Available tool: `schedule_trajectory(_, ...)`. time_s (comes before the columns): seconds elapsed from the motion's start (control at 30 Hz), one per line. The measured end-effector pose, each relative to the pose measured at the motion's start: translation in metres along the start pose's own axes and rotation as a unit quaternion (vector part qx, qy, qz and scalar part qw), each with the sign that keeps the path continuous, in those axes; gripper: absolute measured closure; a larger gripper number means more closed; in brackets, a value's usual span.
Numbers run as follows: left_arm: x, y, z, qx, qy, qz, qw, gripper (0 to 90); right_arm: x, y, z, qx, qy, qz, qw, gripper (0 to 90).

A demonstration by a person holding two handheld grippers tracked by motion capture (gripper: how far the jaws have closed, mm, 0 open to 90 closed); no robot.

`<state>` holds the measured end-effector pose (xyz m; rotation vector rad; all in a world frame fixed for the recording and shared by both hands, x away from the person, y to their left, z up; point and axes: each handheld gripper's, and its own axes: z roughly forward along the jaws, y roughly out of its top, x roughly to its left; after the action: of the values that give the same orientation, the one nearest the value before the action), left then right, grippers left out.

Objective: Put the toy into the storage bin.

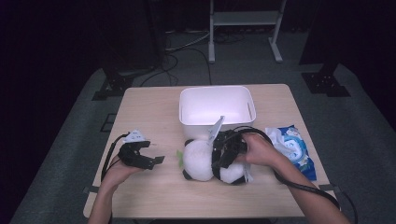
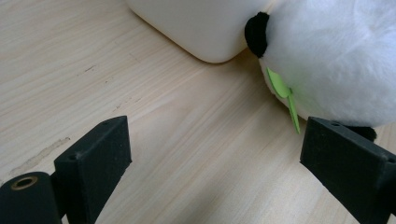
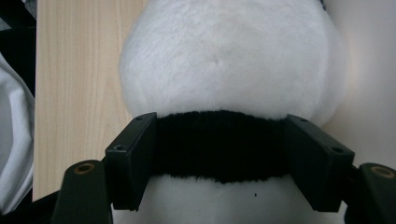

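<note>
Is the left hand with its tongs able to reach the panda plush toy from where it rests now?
Probably yes. The left tongs rest open on the table, and only bare wood lies between them and the panda plush toy. The right tongs straddle its black band further along.

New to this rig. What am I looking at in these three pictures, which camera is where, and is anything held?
No robot arm here: a person at a wooden table holds a handheld two-jaw gripper in each hand.

The high view looks down from above the person's side. The other two views come from cameras riding on each gripper, looking along its black jaws.

On the table: a white tub, a plush panda lying in front of it, and a blue and white packet to the right.

The left gripper rests on the table with jaws wide apart and nothing between them; the panda's green leaf sits just ahead of it.

The right gripper straddles the panda's black band. Its jaws stand wide against the fur on both sides; whether they already squeeze it, I can't tell.
</note>
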<state>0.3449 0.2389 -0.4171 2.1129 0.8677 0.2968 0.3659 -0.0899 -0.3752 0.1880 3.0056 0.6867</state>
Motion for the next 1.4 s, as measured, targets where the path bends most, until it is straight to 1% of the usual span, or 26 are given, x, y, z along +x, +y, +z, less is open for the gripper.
schedule_trajectory(0.17, 0.000, 0.000, -0.001, 0.002, 0.001, 0.000, 1.0000, 7.4, 0.004, 0.001, 0.001, 0.000, 0.001, -0.012, 0.9999, 30.1)
schedule_trajectory(0.3, 0.000, -0.001, -0.001, 0.001, 0.001, -0.002, 1.0000, 7.4, 0.008, 0.001, 0.001, 0.002, -0.002, -0.015, 0.9999, 31.4)
schedule_trajectory(0.37, 0.000, -0.001, 0.000, 0.001, 0.001, -0.002, 1.0000, 7.4, 0.008, 0.003, -0.001, 0.010, -0.010, -0.019, 0.9997, 30.7)
schedule_trajectory(0.43, 0.000, -0.001, 0.000, 0.002, 0.000, -0.002, 1.0000, 7.4, 0.007, 0.007, -0.003, 0.021, -0.023, -0.019, 0.9993, 27.5)
schedule_trajectory(0.47, 0.000, -0.001, 0.000, 0.002, 0.000, -0.003, 1.0000, 7.4, 0.006, 0.009, -0.005, 0.028, -0.029, -0.018, 0.9990, 26.8)
schedule_trajectory(0.5, 0.000, -0.001, 0.000, 0.001, 0.001, -0.002, 1.0000, 7.4, 0.005, 0.010, -0.006, 0.034, -0.029, -0.013, 0.9989, 26.3)
schedule_trajectory(0.6, 0.000, -0.001, -0.001, 0.001, 0.000, -0.002, 1.0000, 7.4, 0.002, 0.013, -0.006, 0.044, -0.029, -0.010, 0.9986, 24.9)
schedule_trajectory(0.7, 0.001, -0.002, -0.001, 0.000, 0.001, -0.003, 1.0000, 7.4, 0.000, 0.014, -0.004, 0.044, -0.028, 0.004, 0.9986, 22.3)
schedule_trajectory(0.77, 0.002, -0.002, -0.001, 0.002, 0.001, -0.004, 1.0000, 7.4, 0.000, 0.014, -0.002, 0.045, -0.028, 0.007, 0.9986, 19.6)
schedule_trajectory(0.8, 0.002, -0.002, -0.001, 0.003, 0.001, -0.005, 1.0000, 7.4, 0.000, 0.014, -0.001, 0.047, -0.031, 0.005, 0.9984, 18.5)
schedule_trajectory(0.9, 0.002, -0.003, -0.001, 0.003, 0.001, -0.005, 1.0000, 7.4, 0.001, 0.014, 0.002, 0.051, -0.038, 0.010, 0.9979, 18.0)
schedule_trajectory(1.0, 0.002, -0.003, -0.001, 0.003, 0.001, -0.005, 1.0000, 7.4, -0.001, 0.013, 0.004, 0.051, -0.037, 0.014, 0.9979, 18.4)
schedule_trajectory(1.1, 0.001, -0.002, -0.001, 0.003, 0.002, -0.004, 1.0000, 7.4, -0.004, 0.012, 0.006, 0.052, -0.035, 0.024, 0.9977, 19.8)
schedule_trajectory(1.2, 0.001, -0.003, -0.002, 0.002, 0.002, -0.004, 1.0000, 7.4, -0.008, 0.010, 0.008, 0.047, -0.031, 0.027, 0.9980, 21.3)
schedule_trajectory(1.27, 0.001, -0.003, -0.002, 0.001, 0.002, -0.008, 1.0000, 7.4, -0.008, 0.009, 0.010, 0.044, -0.033, 0.032, 0.9980, 23.2)
schedule_trajectory(1.4, 0.001, -0.004, -0.001, 0.002, 0.002, -0.008, 1.0000, 7.4, -0.008, 0.007, 0.011, 0.036, -0.034, 0.031, 0.9983, 26.9)
